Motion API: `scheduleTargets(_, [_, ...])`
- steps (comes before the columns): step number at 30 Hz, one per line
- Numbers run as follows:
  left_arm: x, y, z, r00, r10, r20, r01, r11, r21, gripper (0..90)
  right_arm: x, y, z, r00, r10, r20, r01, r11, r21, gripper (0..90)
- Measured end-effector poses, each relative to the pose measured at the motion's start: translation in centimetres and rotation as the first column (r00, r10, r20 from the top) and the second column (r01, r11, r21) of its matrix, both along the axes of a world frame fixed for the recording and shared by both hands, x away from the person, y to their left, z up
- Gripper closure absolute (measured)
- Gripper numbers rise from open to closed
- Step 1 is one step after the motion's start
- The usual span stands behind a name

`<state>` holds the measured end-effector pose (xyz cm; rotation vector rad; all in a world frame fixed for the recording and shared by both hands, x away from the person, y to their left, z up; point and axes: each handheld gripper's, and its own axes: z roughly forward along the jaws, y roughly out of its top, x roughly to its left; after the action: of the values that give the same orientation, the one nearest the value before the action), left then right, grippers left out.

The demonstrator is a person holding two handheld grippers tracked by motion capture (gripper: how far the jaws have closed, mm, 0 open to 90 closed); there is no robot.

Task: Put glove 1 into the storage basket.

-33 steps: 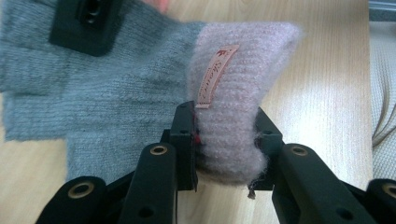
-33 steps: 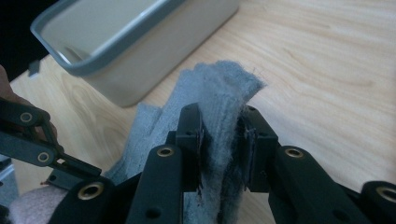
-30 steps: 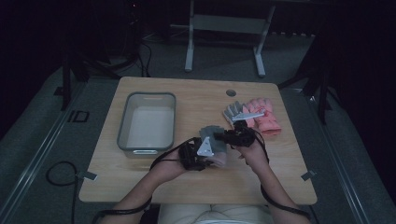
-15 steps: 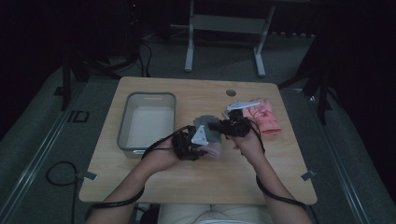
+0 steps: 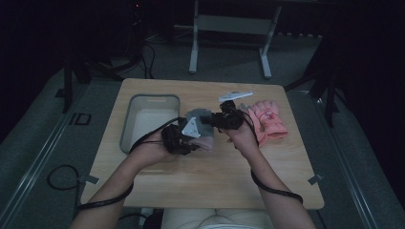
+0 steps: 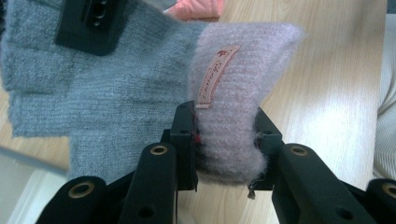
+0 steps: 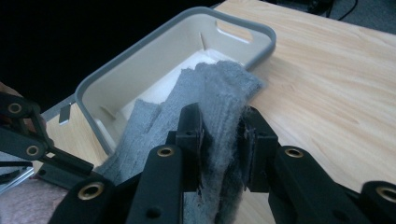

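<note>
Grey glove (image 5: 199,125), held above the surface (image 5: 286,181) beside the bin (image 5: 125,128): your left tongs (image 6: 226,135) clamp its pink cuff, your right tongs (image 7: 223,135) its fingers. Pull unevenly and the soft knit may slip free.

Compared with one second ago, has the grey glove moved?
Yes. The grey glove, held by both grippers, has shifted left toward the grey bin, away from the pink gloves.
</note>
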<state>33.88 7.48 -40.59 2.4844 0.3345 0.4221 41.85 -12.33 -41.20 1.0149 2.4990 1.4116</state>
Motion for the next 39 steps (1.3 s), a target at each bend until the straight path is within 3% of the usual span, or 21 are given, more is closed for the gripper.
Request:
scheduleTargets(7, [0.3,2.3,0.8,0.9994,0.022,0.026,-0.022,0.9998,0.003,68.9,0.7,2.5,0.9,0.9998,0.012,0.018,-0.012,0.9999,0.008,72.4])
scheduleTargets(10, [0.4,4.0,0.9,0.9972,0.029,0.069,-0.029,0.9995,0.01,68.9,1.3,4.3,1.3,0.9997,0.014,0.019,-0.015,0.9996,0.022,72.3])
scheduleTargets(15, [0.9,6.1,0.8,0.9965,0.04,0.074,-0.042,0.9988,0.026,68.9,1.9,6.8,1.5,0.9994,0.021,0.028,-0.022,0.9996,0.02,72.4])
scheduleTargets(22, [1.6,9.5,0.7,0.9973,0.053,0.051,-0.056,0.9969,0.056,68.7,3.0,10.2,1.0,0.999,0.046,-0.004,-0.045,0.9982,0.038,72.4])
scheduleTargets(25, [2.0,10.8,0.2,0.9967,0.039,0.071,-0.045,0.9945,0.094,68.5,3.4,11.6,0.9,0.9978,0.061,-0.027,-0.06,0.9974,0.039,72.4])
scheduleTargets(31, [2.7,13.1,-0.5,0.9974,0.048,0.054,-0.053,0.9944,0.091,68.3,4.1,13.8,0.2,0.9973,0.064,-0.035,-0.063,0.9971,0.043,72.4])
scheduleTargets(35, [3.6,13.5,-2.4,0.9972,0.06,0.046,-0.065,0.991,0.118,67.7,4.7,14.6,-1.3,0.9967,0.054,-0.061,-0.051,0.9976,0.047,72.4])
scheduleTargets(39, [4.5,13.6,-4.4,0.9983,0.056,0.019,-0.058,0.9888,0.137,67.6,5.4,15.2,-3.2,0.9945,0.04,-0.097,-0.039,0.9992,0.011,72.4])
